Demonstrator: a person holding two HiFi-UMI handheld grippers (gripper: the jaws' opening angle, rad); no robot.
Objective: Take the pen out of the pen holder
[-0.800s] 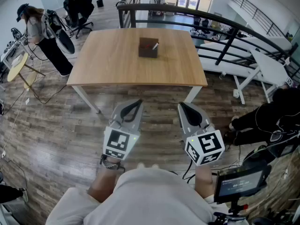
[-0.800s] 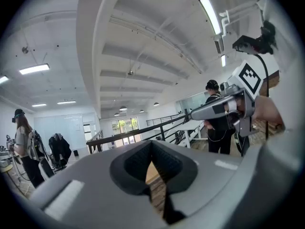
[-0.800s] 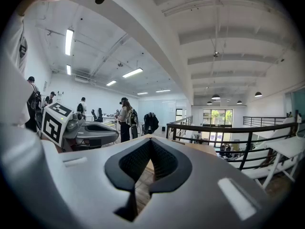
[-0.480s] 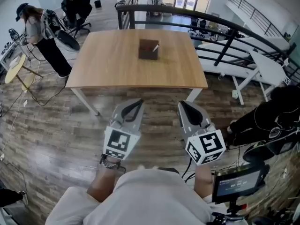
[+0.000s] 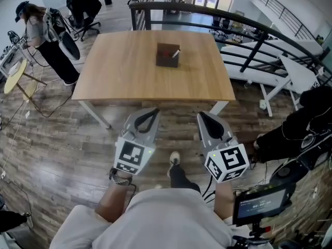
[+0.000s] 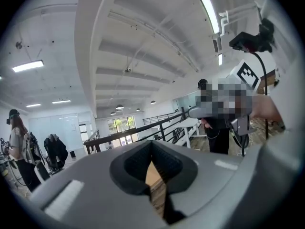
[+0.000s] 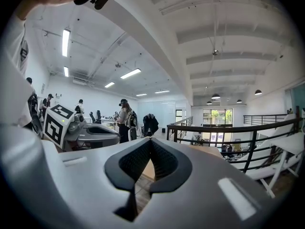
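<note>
A dark brown square pen holder (image 5: 167, 55) stands near the middle of a wooden table (image 5: 124, 71) in the head view, with a white pen (image 5: 176, 53) leaning out of its right side. Both grippers hang well short of the table, over the plank floor. My left gripper (image 5: 151, 112) is shut with nothing in it. My right gripper (image 5: 202, 116) is shut and empty too. In the left gripper view the jaws (image 6: 152, 149) meet with only a strip of table behind them. The right gripper view shows its jaws (image 7: 151, 147) closed the same way.
A black railing (image 5: 207, 12) runs behind the table. A white table (image 5: 290, 71) stands to the right and a person in black (image 5: 301, 131) crouches at the right. Another person (image 5: 44, 35) stands far left by chairs. A shoe (image 5: 175, 160) shows on the floor below me.
The view has shifted slightly, so the table and pen holder sit a little nearer. A foot has stepped forward between the grippers. Both grippers stay shut.
</note>
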